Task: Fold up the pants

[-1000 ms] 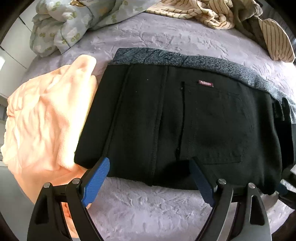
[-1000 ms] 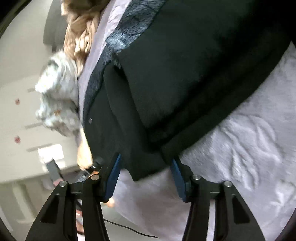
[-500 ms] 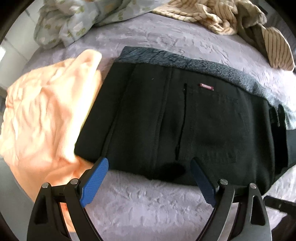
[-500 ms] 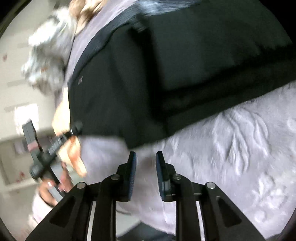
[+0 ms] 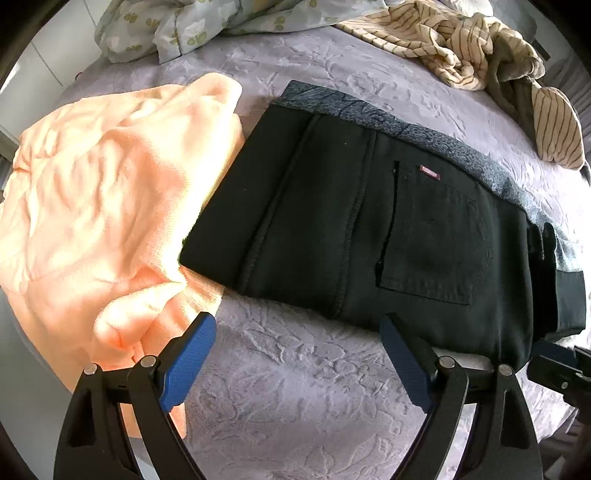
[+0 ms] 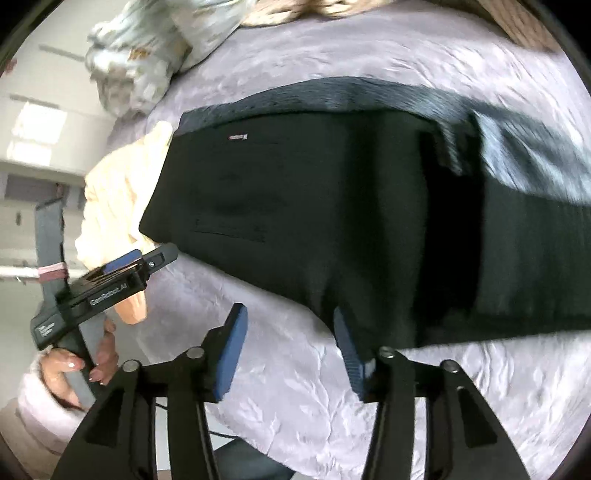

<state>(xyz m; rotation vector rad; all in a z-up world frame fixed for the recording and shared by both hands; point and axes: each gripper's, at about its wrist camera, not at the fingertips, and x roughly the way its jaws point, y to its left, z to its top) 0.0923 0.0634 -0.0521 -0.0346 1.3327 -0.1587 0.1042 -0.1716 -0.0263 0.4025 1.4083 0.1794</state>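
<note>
The black pants (image 5: 369,229) lie folded in a flat rectangle on the lilac bed cover, back pocket and small red label facing up, on top of a grey patterned garment (image 5: 424,136). They also show in the right wrist view (image 6: 314,206). My left gripper (image 5: 295,354) is open and empty, hovering just short of the pants' near edge. My right gripper (image 6: 288,343) is open and empty, its right fingertip at the pants' near edge. The left gripper also appears in the right wrist view (image 6: 122,273), held by a hand.
A peach towel (image 5: 99,206) lies crumpled left of the pants, touching their left edge. A floral quilt (image 5: 192,26) and striped clothes (image 5: 461,48) are heaped at the far side of the bed. The lilac bed cover (image 5: 295,406) spreads in front.
My left gripper has drawn back from the pants, staying open. My right gripper closed half a second ago, has opened again, and has swung round to face the pants squarely.
</note>
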